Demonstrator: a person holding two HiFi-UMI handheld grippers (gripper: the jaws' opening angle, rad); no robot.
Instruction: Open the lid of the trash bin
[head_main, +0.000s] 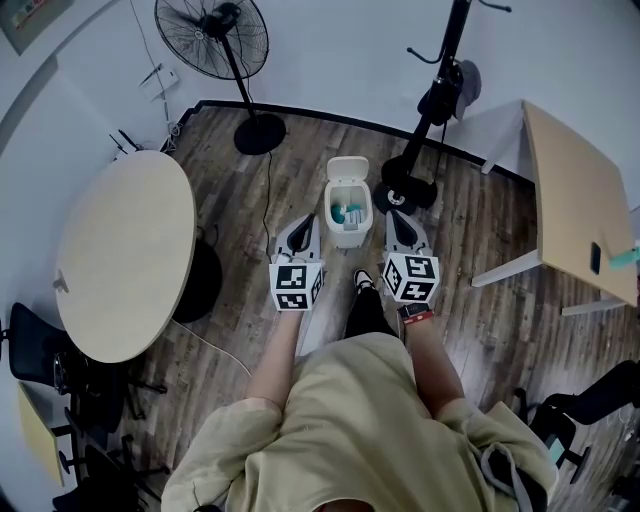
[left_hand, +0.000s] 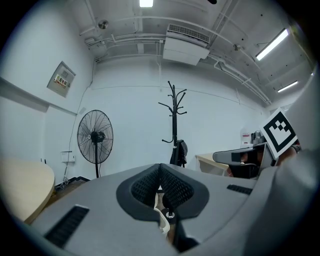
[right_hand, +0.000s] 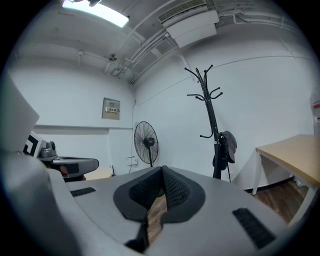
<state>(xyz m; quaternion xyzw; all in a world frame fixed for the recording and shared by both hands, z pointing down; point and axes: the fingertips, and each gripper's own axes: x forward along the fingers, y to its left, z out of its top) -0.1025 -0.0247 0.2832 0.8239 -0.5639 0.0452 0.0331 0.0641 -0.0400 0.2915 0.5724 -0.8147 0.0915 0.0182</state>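
Widest thing in the head view is the round pale-wood table (head_main: 125, 255) on the left, with the rectangular light-wood desk (head_main: 578, 205) opposite on the right. At the back stand the black pedestal fan (head_main: 212, 38) and the black coat stand (head_main: 440, 80).

Dead centre on the dark plank floor (head_main: 480, 220) sits the small white plastic trash bin (head_main: 347, 236), right in front of the person's feet. Its white lid (head_main: 348, 168) stands up at the back and teal contents show inside, so it looks open!

The left gripper (head_main: 303, 226) hovers just beside the bin on one flank and the right gripper (head_main: 399, 220) on the other. Neither seems to touch it.

Both gripper views show ribbed pads pressed tip to tip with nothing between them.

The danger, I'd say, is a nudge. A gripper clipping that raised lid could drop it shut, and a knock on the light bin could tip it.

Only the head view shows the bin and lid. The gripper views look over them to wall, fan and coat stand, but they alone settle the jaws.
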